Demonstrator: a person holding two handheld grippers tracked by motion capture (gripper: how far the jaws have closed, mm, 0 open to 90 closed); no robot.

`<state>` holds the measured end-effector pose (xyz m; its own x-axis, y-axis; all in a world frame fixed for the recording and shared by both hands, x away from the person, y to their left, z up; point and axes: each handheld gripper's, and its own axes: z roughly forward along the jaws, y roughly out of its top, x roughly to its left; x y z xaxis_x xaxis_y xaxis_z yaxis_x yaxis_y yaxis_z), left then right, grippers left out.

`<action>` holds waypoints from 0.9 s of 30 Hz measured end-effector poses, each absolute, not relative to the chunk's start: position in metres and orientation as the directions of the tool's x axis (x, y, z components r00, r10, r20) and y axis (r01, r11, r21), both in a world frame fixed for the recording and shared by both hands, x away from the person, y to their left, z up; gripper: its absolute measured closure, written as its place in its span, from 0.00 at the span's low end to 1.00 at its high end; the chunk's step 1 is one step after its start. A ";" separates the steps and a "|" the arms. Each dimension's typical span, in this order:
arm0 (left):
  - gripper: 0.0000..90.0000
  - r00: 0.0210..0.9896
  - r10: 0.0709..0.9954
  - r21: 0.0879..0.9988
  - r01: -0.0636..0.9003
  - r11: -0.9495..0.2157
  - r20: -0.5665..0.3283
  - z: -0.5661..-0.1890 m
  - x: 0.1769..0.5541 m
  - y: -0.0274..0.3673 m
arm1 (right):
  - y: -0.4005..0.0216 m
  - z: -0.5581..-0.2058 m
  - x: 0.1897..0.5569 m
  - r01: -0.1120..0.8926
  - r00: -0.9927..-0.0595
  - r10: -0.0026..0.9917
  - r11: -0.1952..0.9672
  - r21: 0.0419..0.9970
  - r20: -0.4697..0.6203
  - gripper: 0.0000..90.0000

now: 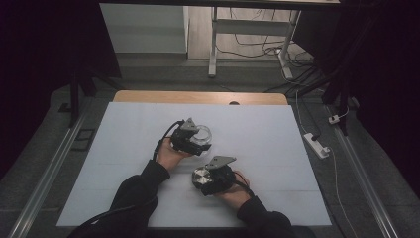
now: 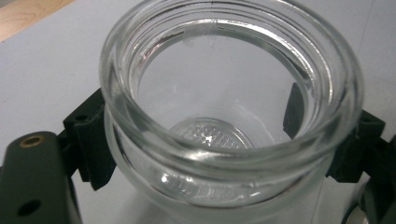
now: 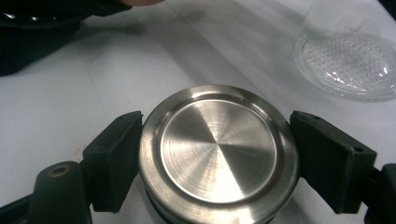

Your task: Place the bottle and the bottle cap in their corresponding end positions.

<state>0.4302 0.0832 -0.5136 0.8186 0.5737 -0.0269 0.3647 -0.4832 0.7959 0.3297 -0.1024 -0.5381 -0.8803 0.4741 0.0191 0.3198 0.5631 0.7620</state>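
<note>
My left gripper is shut on a clear glass jar, near the middle of the white board. In the left gripper view the open, threaded mouth of the jar faces the camera, and a black pad presses its side on either hand. My right gripper, closer to the person, is shut on a round brushed-metal lid. The right gripper view has the lid flat between both pads, just above the board. The jar's dimpled base appears at the upper right there.
A white board covers the table, with a wooden edge at the far side. On the floor to the right lies a white power strip. A desk frame with loose cables stands behind. The person's dark sleeves enter from below.
</note>
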 end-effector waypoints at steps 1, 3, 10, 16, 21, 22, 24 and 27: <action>0.17 0.819 0.573 0.795 0.364 -0.485 -0.026 -0.514 0.430 0.083 | -0.102 -0.538 0.330 0.321 -0.880 0.474 0.564 0.761 0.020 0.22; 0.17 0.820 0.572 0.795 0.364 -0.485 -0.026 -0.514 0.430 0.083 | -0.102 -0.539 0.331 0.328 -0.880 0.474 0.568 0.755 0.026 0.22; 0.17 0.821 0.570 0.789 0.369 -0.491 -0.030 -0.513 0.431 0.083 | -0.102 -0.538 0.331 0.330 -0.881 0.472 0.569 0.753 0.029 0.21; 0.14 0.816 0.577 0.770 0.392 -0.503 -0.038 -0.514 0.432 0.082 | -0.103 -0.538 0.332 0.347 -0.875 0.482 0.549 0.760 0.051 0.16; 0.09 0.816 0.577 0.763 0.400 -0.508 -0.044 -0.516 0.432 0.083 | -0.103 -0.535 0.331 0.347 -0.875 0.480 0.535 0.770 0.060 0.13; 0.08 0.815 0.578 0.766 0.400 -0.504 -0.045 -0.515 0.431 0.083 | -0.103 -0.534 0.331 0.345 -0.876 0.479 0.534 0.772 0.060 0.13; 0.06 0.816 0.576 0.768 0.398 -0.502 -0.047 -0.514 0.430 0.084 | -0.104 -0.533 0.331 0.340 -0.876 0.478 0.529 0.777 0.057 0.12; 0.04 0.816 0.575 0.766 0.406 -0.499 -0.057 -0.514 0.429 0.085 | -0.105 -0.531 0.330 0.339 -0.877 0.477 0.524 0.781 0.061 0.11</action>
